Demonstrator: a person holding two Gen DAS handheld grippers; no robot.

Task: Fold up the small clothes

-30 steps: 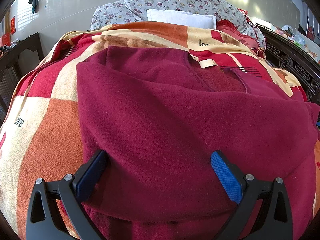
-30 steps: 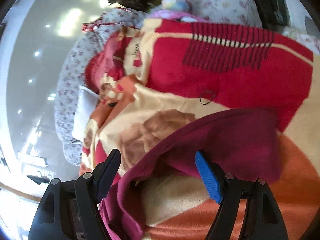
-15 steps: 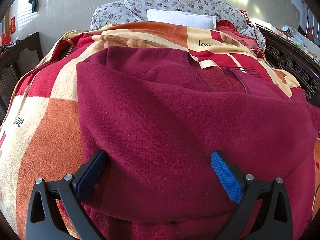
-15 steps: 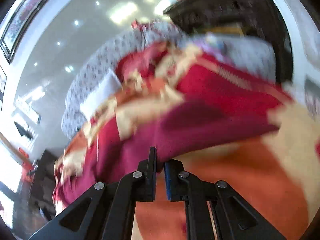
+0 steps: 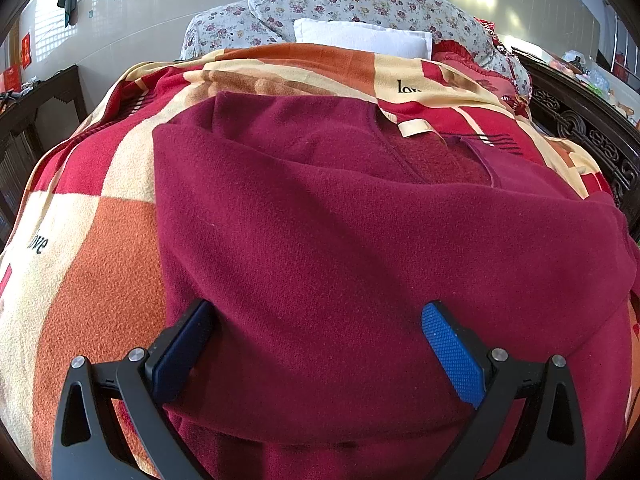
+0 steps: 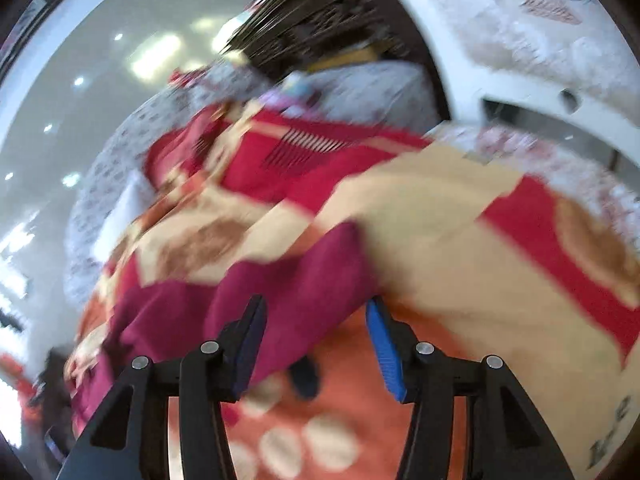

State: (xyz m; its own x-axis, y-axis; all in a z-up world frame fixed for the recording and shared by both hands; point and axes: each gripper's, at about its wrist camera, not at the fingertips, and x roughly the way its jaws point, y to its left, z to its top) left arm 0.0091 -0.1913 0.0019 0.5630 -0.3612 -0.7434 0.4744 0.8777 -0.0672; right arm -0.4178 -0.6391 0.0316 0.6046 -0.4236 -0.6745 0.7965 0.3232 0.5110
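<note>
A dark maroon fleece garment [image 5: 340, 248] lies spread over the middle of a bed, on a plush checked blanket in orange, cream and red [image 5: 92, 280] that covers the bed from edge to edge. One layer of the fleece is already turned across the body, so its fold edge runs slantwise toward the bed's right edge, where the neckline opening and rougher inner face show.

The left gripper [image 5: 320, 344] sits low over the near edge of the garment with its blue-padded fingers [image 5: 450, 352] spread wide and nothing between them. It appears to rest on the cloth, probably to pin the near hem so the fabric does not slide while the other side is worked.

At the bed's right side, in the blurred right wrist view, the right gripper [image 6: 316, 332] has its fingers apart, a loose flap of the same maroon fleece [image 6: 296, 304] lying in the gap; whether either pad touches it cannot be told. It looks placed either to take or to let go of that flap.

The blanket carries black script: "love" near the bed's left edge [image 5: 38, 242], and "lo…", partly cut off, toward the far right [image 5: 408, 88]. No brand label is readable on the garment.
</note>
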